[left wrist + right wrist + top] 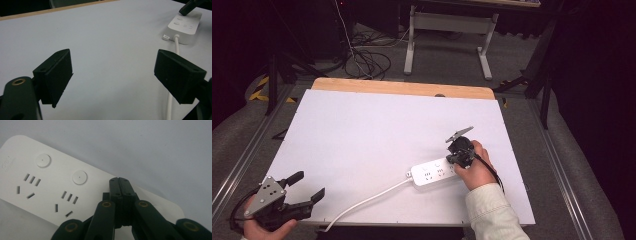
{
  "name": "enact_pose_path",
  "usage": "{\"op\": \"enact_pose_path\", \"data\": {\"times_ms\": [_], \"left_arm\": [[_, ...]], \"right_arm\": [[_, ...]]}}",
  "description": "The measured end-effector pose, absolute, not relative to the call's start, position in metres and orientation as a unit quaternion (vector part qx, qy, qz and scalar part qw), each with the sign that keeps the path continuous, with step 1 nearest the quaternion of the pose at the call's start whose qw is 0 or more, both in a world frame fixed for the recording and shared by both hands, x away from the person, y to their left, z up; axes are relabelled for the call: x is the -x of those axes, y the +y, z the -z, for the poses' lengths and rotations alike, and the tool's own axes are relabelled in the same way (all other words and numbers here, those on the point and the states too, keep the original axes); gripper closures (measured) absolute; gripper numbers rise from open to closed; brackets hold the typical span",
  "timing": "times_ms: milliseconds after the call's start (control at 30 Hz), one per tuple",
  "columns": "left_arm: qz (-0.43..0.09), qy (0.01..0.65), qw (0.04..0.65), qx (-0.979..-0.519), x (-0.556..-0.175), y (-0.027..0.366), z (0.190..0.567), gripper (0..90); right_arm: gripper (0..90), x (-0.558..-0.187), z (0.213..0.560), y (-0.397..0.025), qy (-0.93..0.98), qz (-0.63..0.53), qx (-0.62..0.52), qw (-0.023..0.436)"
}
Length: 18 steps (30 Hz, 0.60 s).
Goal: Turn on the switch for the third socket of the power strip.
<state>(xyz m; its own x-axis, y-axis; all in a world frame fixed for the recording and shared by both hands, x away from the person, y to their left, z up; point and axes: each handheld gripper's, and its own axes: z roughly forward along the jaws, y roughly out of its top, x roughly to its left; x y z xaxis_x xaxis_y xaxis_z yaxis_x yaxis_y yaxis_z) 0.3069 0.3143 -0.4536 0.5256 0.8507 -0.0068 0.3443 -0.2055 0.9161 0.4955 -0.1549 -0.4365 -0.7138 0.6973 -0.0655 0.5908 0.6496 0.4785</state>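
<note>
I have the right gripper (pixel 121 181) down on the white power strip (pixel 434 174), jaws pressed together with nothing between them, tips resting on the strip's top face near its far end, past the second round button (pixel 79 177). My read: I am using the closed tips as a pusher on a third button hidden beneath them, though I cannot tell whether one lies there. The strip sits at the near right part of the white table (pixel 377 130), and its white cable (pixel 367 201) runs off toward the near edge. The left gripper (pixel 307 189) hovers at the near left corner, well apart from the strip, jaws spread wide and holding nothing; in the left gripper view the table shows bare between them. Risks: the strip is loose on a smooth board, so an off-vertical push could slide or pivot it instead of working the switch. Tips landing off the button's centre could skate onto the socket slots (pixel 69 196). With the left gripper idle, nothing braces the strip. The cable could drag if the strip shifts.
</note>
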Motion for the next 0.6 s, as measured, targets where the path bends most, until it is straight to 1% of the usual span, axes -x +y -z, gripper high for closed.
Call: {"op": "enact_pose_path", "data": {"times_ms": [433, 500, 600], "left_arm": [[-0.263, 0.409, 0.482, -0.729, -0.3072, 0.3140, 0.4536, 15.3], [-0.262, 0.409, 0.479, -0.731, -0.3074, 0.3144, 0.4536, 15.3], [-0.260, 0.410, 0.480, -0.730, -0.3076, 0.3146, 0.4538, 15.3]], "right_arm": [[90.0, -0.4947, 0.4369, -0.1519, 0.900, -0.208, -0.360, 0.129], [90.0, -0.4966, 0.4363, -0.1543, 0.899, -0.215, -0.364, 0.118], [90.0, -0.4922, 0.4295, -0.1588, 0.895, -0.229, -0.353, 0.145]]}}
